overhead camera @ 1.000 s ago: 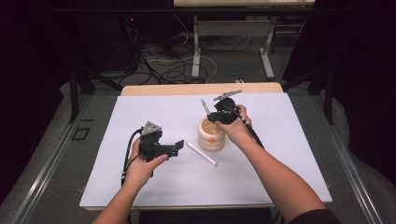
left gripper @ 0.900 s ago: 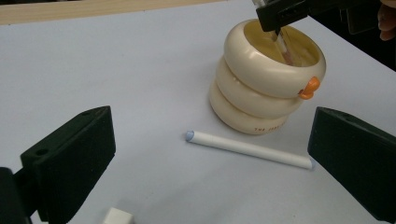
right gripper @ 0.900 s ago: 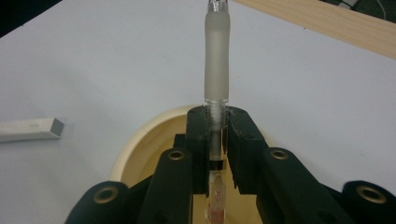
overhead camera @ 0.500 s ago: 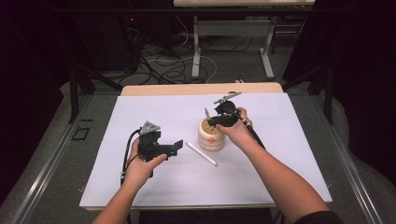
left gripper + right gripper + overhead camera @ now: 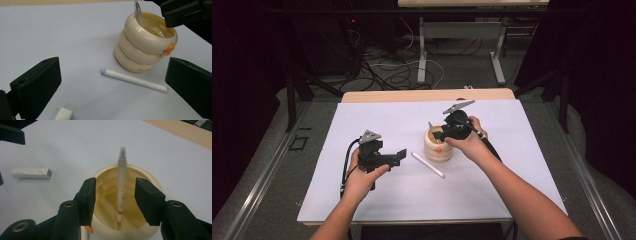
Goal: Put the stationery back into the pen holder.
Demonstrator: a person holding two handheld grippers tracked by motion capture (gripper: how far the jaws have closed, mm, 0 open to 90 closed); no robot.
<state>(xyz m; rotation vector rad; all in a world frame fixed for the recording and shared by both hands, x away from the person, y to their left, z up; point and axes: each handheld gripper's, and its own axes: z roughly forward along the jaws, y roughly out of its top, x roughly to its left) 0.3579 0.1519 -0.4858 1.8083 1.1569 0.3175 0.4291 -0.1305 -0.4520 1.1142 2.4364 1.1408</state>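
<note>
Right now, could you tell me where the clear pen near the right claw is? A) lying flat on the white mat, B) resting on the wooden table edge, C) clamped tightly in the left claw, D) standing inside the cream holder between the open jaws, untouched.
D: in the right gripper view the clear pen stands in the cream holder, with a gap to each jaw of the right claw.

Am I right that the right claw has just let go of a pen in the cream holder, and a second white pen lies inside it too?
Nearly. The second white pen is not inside; the left gripper view shows it flat on the table beside the holder. The right claw is open around the pen standing in the holder.
</note>
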